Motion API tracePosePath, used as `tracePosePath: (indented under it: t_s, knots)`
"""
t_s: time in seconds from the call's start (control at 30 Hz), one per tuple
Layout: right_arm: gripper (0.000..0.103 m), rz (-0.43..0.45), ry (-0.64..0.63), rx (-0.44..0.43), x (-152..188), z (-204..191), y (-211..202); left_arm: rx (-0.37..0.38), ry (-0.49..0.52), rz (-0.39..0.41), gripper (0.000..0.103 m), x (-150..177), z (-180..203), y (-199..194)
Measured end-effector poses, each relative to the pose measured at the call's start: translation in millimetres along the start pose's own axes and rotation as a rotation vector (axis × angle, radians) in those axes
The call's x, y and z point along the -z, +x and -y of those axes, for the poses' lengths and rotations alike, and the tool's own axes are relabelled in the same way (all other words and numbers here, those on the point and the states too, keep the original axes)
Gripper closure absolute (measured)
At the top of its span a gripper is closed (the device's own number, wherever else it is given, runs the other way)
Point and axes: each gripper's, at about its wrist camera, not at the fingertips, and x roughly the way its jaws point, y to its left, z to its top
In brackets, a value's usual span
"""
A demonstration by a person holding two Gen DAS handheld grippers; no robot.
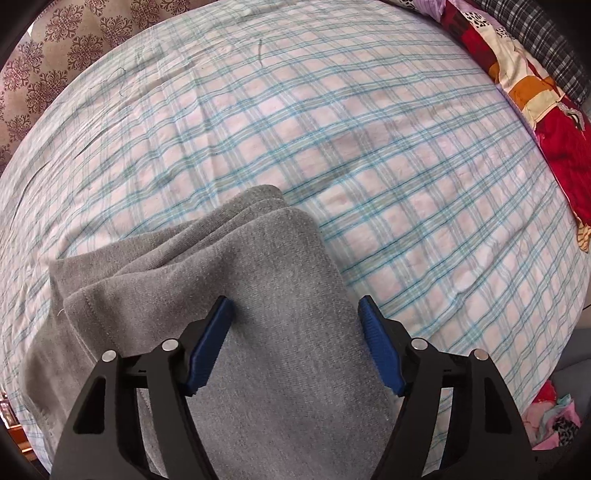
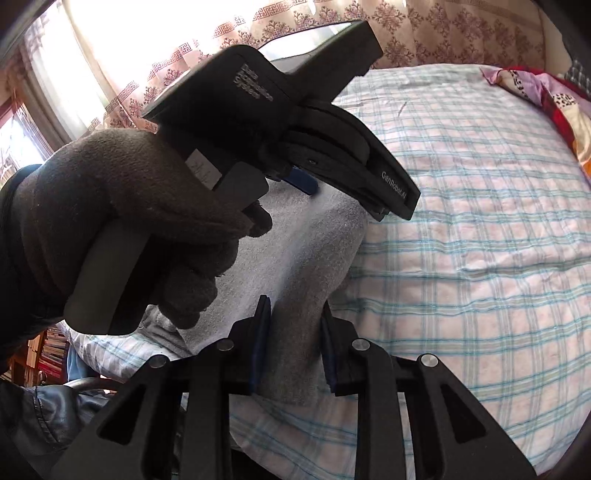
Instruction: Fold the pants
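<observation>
Pants [image 1: 229, 295], grey, soft nap, folded into a thick stack of layers on bed [image 1: 369, 147]; in the left wrist view the stack runs from below the left claw [image 1: 295, 314] forward and to its left, with the folded edges stepped one over another ahead of the left pad; hemmed edge trails off toward the lower left.

Left claw: blue pads [image 1: 212, 343] standing wide apart, pointing steeply down over the pants; cloth lies beneath and between the pads, neither pad pressing on it; nothing held.

Right claw [image 2: 295, 325]: jaws narrow, a ridge of grey cloth standing between the pads and filling the gap; pads press on it from both sides; grip on the pants at the near edge of the stack.

Hand [image 2: 122, 221], left, in dark knit glove, wrapped round the handle of the left claw; seen in the right wrist view up and to the left of the right claw, above the pants.

Bed: sheet in pink, white and blue-green check, creased; stretches ahead and to the right of both claws.

Quilt [image 1: 554, 129], red and patterned, bunched along the far right edge of the bed.

Curtain [image 2: 424, 33], brown with floral motif, beyond the bed.
</observation>
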Motion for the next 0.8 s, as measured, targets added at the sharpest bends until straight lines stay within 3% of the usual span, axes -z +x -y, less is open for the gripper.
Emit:
tracePosePath:
  t_s: [0.13,0.2,0.3,0.53,0.8]
  knots:
    - [0.079,0.025,-0.031,-0.01,3,-10,-9,0.049,-0.003,-0.006,0.046,4,-11,-8]
    - [0.08,0.039,-0.051,-0.016,0,-18,-12,0.074,0.003,0.003,0.065,7,-18,-15]
    - [0.081,0.064,-0.069,-0.043,-7,-30,-18,0.127,-0.019,0.033,0.078,11,-33,-33]
    - [0.081,0.133,-0.115,-0.159,-34,-64,-34,0.331,-0.153,0.167,0.083,28,-99,-85]
    - [0.081,0.14,-0.255,-0.262,-65,-135,-28,0.493,-0.289,0.337,0.083,83,-201,-130]
